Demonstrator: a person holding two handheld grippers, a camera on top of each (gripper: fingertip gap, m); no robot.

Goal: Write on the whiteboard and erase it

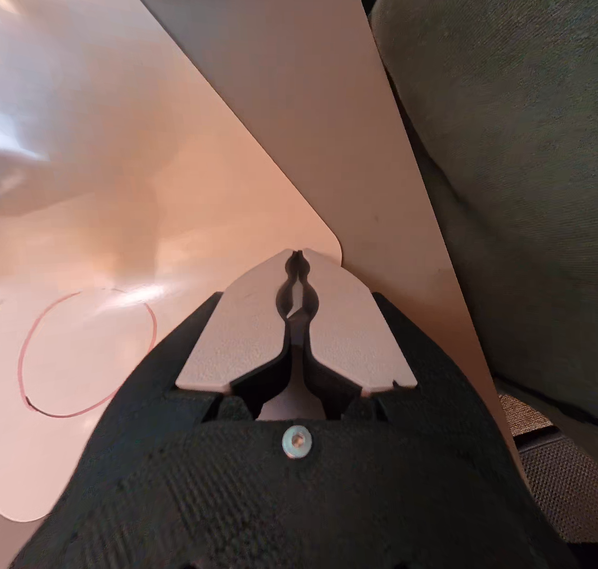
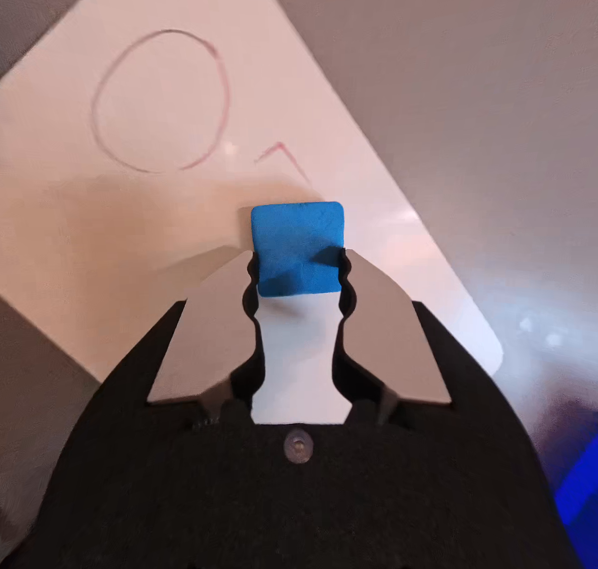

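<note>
A white whiteboard [image 1: 136, 197] lies flat on a grey table; it also shows in the right wrist view [image 2: 97, 214]. A red drawn circle [image 1: 32, 343] is on it, seen too in the right wrist view [image 2: 223, 78], with a short red angled stroke [image 2: 284, 151] beside it. My right gripper [image 2: 297, 256] is shut on a blue eraser block [image 2: 296, 233], which rests on the board just below the angled stroke. My left gripper [image 1: 298, 252] is shut and empty, its tips over the board's rounded corner.
The grey table [image 1: 307, 100] surrounds the board and also shows in the right wrist view [image 2: 453, 100]. A dark green upholstered seat [image 1: 517, 165] stands past the table's right edge. A bright blue patch [image 2: 579, 488] shows at the lower right.
</note>
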